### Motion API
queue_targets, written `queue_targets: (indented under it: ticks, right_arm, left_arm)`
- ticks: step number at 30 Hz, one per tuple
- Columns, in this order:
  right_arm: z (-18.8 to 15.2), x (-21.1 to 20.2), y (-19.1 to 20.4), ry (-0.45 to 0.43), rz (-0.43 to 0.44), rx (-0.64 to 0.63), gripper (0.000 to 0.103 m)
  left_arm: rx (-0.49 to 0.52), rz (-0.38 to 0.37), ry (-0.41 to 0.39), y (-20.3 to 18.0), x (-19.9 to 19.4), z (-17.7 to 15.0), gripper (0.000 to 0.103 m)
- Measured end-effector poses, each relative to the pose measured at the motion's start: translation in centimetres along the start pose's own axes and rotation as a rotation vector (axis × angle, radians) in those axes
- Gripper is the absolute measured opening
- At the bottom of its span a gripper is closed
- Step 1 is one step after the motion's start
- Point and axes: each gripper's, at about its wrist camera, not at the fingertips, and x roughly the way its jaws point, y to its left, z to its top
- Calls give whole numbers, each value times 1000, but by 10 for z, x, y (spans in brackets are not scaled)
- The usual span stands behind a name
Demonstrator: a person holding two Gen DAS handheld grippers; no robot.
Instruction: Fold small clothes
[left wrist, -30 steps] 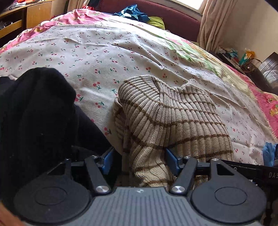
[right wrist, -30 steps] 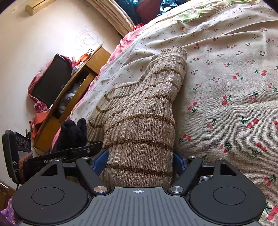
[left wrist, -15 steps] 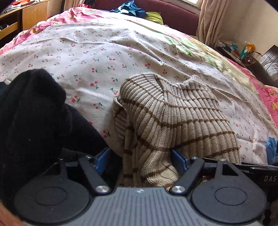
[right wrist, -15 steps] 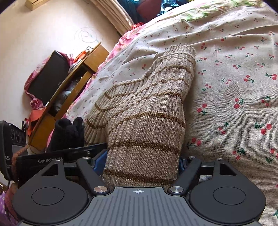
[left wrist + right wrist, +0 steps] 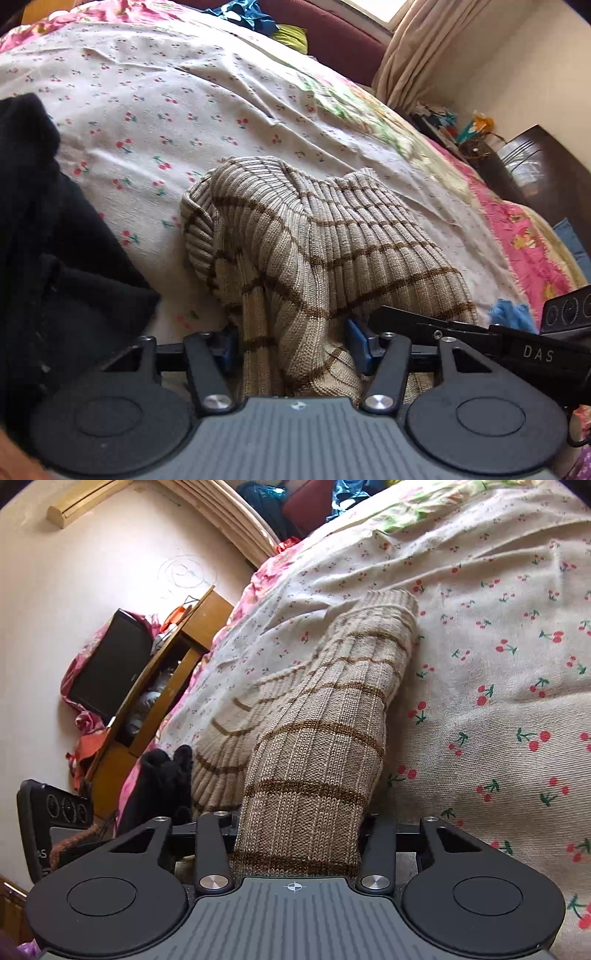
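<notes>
Beige ribbed sweater (image 5: pixel 332 240) with brown stripes lies bunched on the cherry-print bed (image 5: pixel 166 110), its near edge pinched in both left tongs (image 5: pixel 291 343) and right tongs (image 5: pixel 299 834); black garment (image 5: pixel 48 240) lies left.

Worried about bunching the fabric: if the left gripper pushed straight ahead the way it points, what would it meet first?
The left gripper would likely press straight into the striped knit sweater already between its fingers, heaped ahead; beyond it lies the cherry-print bedsheet.
</notes>
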Motion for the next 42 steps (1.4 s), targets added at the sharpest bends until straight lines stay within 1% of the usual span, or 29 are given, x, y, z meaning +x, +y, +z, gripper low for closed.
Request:
queue_targets:
  ticks: [1,3,5,6,7,8,9,10,11,12,13,14,16,18,20,22,24,26,29,30,32,33,34,35,36,37,38,40,42]
  right_arm:
    - [-1,-11,2,-5,-7,-12,41]
    - [-3,-35,1,-21,-12,-9,41]
    - [-7,-72,-3,-56,-12,-10,41]
    - [-10,-89,-7,-72,-18,-15,41]
    - [-12,-100,-11,-76,-31,-20,41]
    - [-15,-110,-18,-66,-85,-39,44]
    - [-18,-114,-26,-58,-165,-45,45]
    - [-22,-115,-35,-45,-251,-38,47]
    - [-27,-114,-48,-14,-325,-18,54]
    - [-30,-115,-54,-2,-326,3,55]
    - [-34,-120,-54,-22,-308,22,56]
    - [-36,-126,-46,-50,-304,8,57]
    - [-39,-133,-28,-89,-335,-72,57]
    - [-41,-140,-12,-127,-393,-130,57]
    - [-45,-152,6,-192,-433,-198,59]
    - [-49,-160,28,-253,-463,-294,59]
    - [-43,-153,45,-238,-428,-359,59]
    - [-35,-131,52,-205,-423,-368,58]
    - [-14,-88,45,-142,-404,-280,58]
    - [-7,-75,39,-106,-386,-223,58]
    - [0,-53,34,-23,-341,-162,59]
    - [1,-42,36,-4,-358,-162,59]
    - [1,-31,39,13,-388,-181,55]
    - [1,-19,43,38,-420,-215,42]
    - [1,-8,46,55,-455,-237,36]
    - [1,0,48,66,-475,-245,26]
    - [2,6,50,70,-478,-233,21]
    - [2,12,60,65,-478,-246,17]
    - [-2,21,70,83,-470,-274,16]
  left_arm:
    - [-4,-40,1,-9,-2,-3,58]
    - [36,-113,-22,-33,-9,-13,58]
    - [26,-188,-30,-45,-8,-26,58]
    - [15,-206,-18,-49,-2,-32,58]
    - [13,-192,10,-49,8,-40,58]
    - [13,-163,33,-47,16,-46,58]
    - [4,-121,62,-42,24,-54,62]
    - [-24,-132,70,-34,27,-59,63]
    - [-56,-155,57,-27,23,-64,63]
    - [-81,-148,45,-23,16,-66,64]
    - [-87,-125,27,-22,9,-67,64]
    - [-79,-103,13,-21,3,-67,65]
    - [-67,-55,-19,-20,-9,-68,71]
    - [-10,-3,-83,-26,-22,-67,71]
    - [74,64,-147,-37,-33,-71,71]
    - [143,115,-183,-46,-39,-75,70]
    - [184,114,-226,-53,-48,-83,70]
    - [225,95,-250,-59,-55,-90,70]
    - [307,49,-235,-72,-52,-103,70]
    - [344,31,-222,-79,-47,-109,71]
    - [394,6,-195,-85,-42,-114,71]
    - [409,-7,-171,-88,-36,-116,71]
    - [409,-13,-151,-87,-33,-116,71]
    - [404,-14,-122,-85,-29,-116,70]
    - [399,-11,-102,-82,-27,-116,70]
    - [391,-1,-81,-79,-24,-115,70]
    - [376,-1,-67,-74,-23,-114,70]
    - [305,-22,-41,-63,-22,-109,70]
    - [258,-32,-11,-54,-20,-105,70]
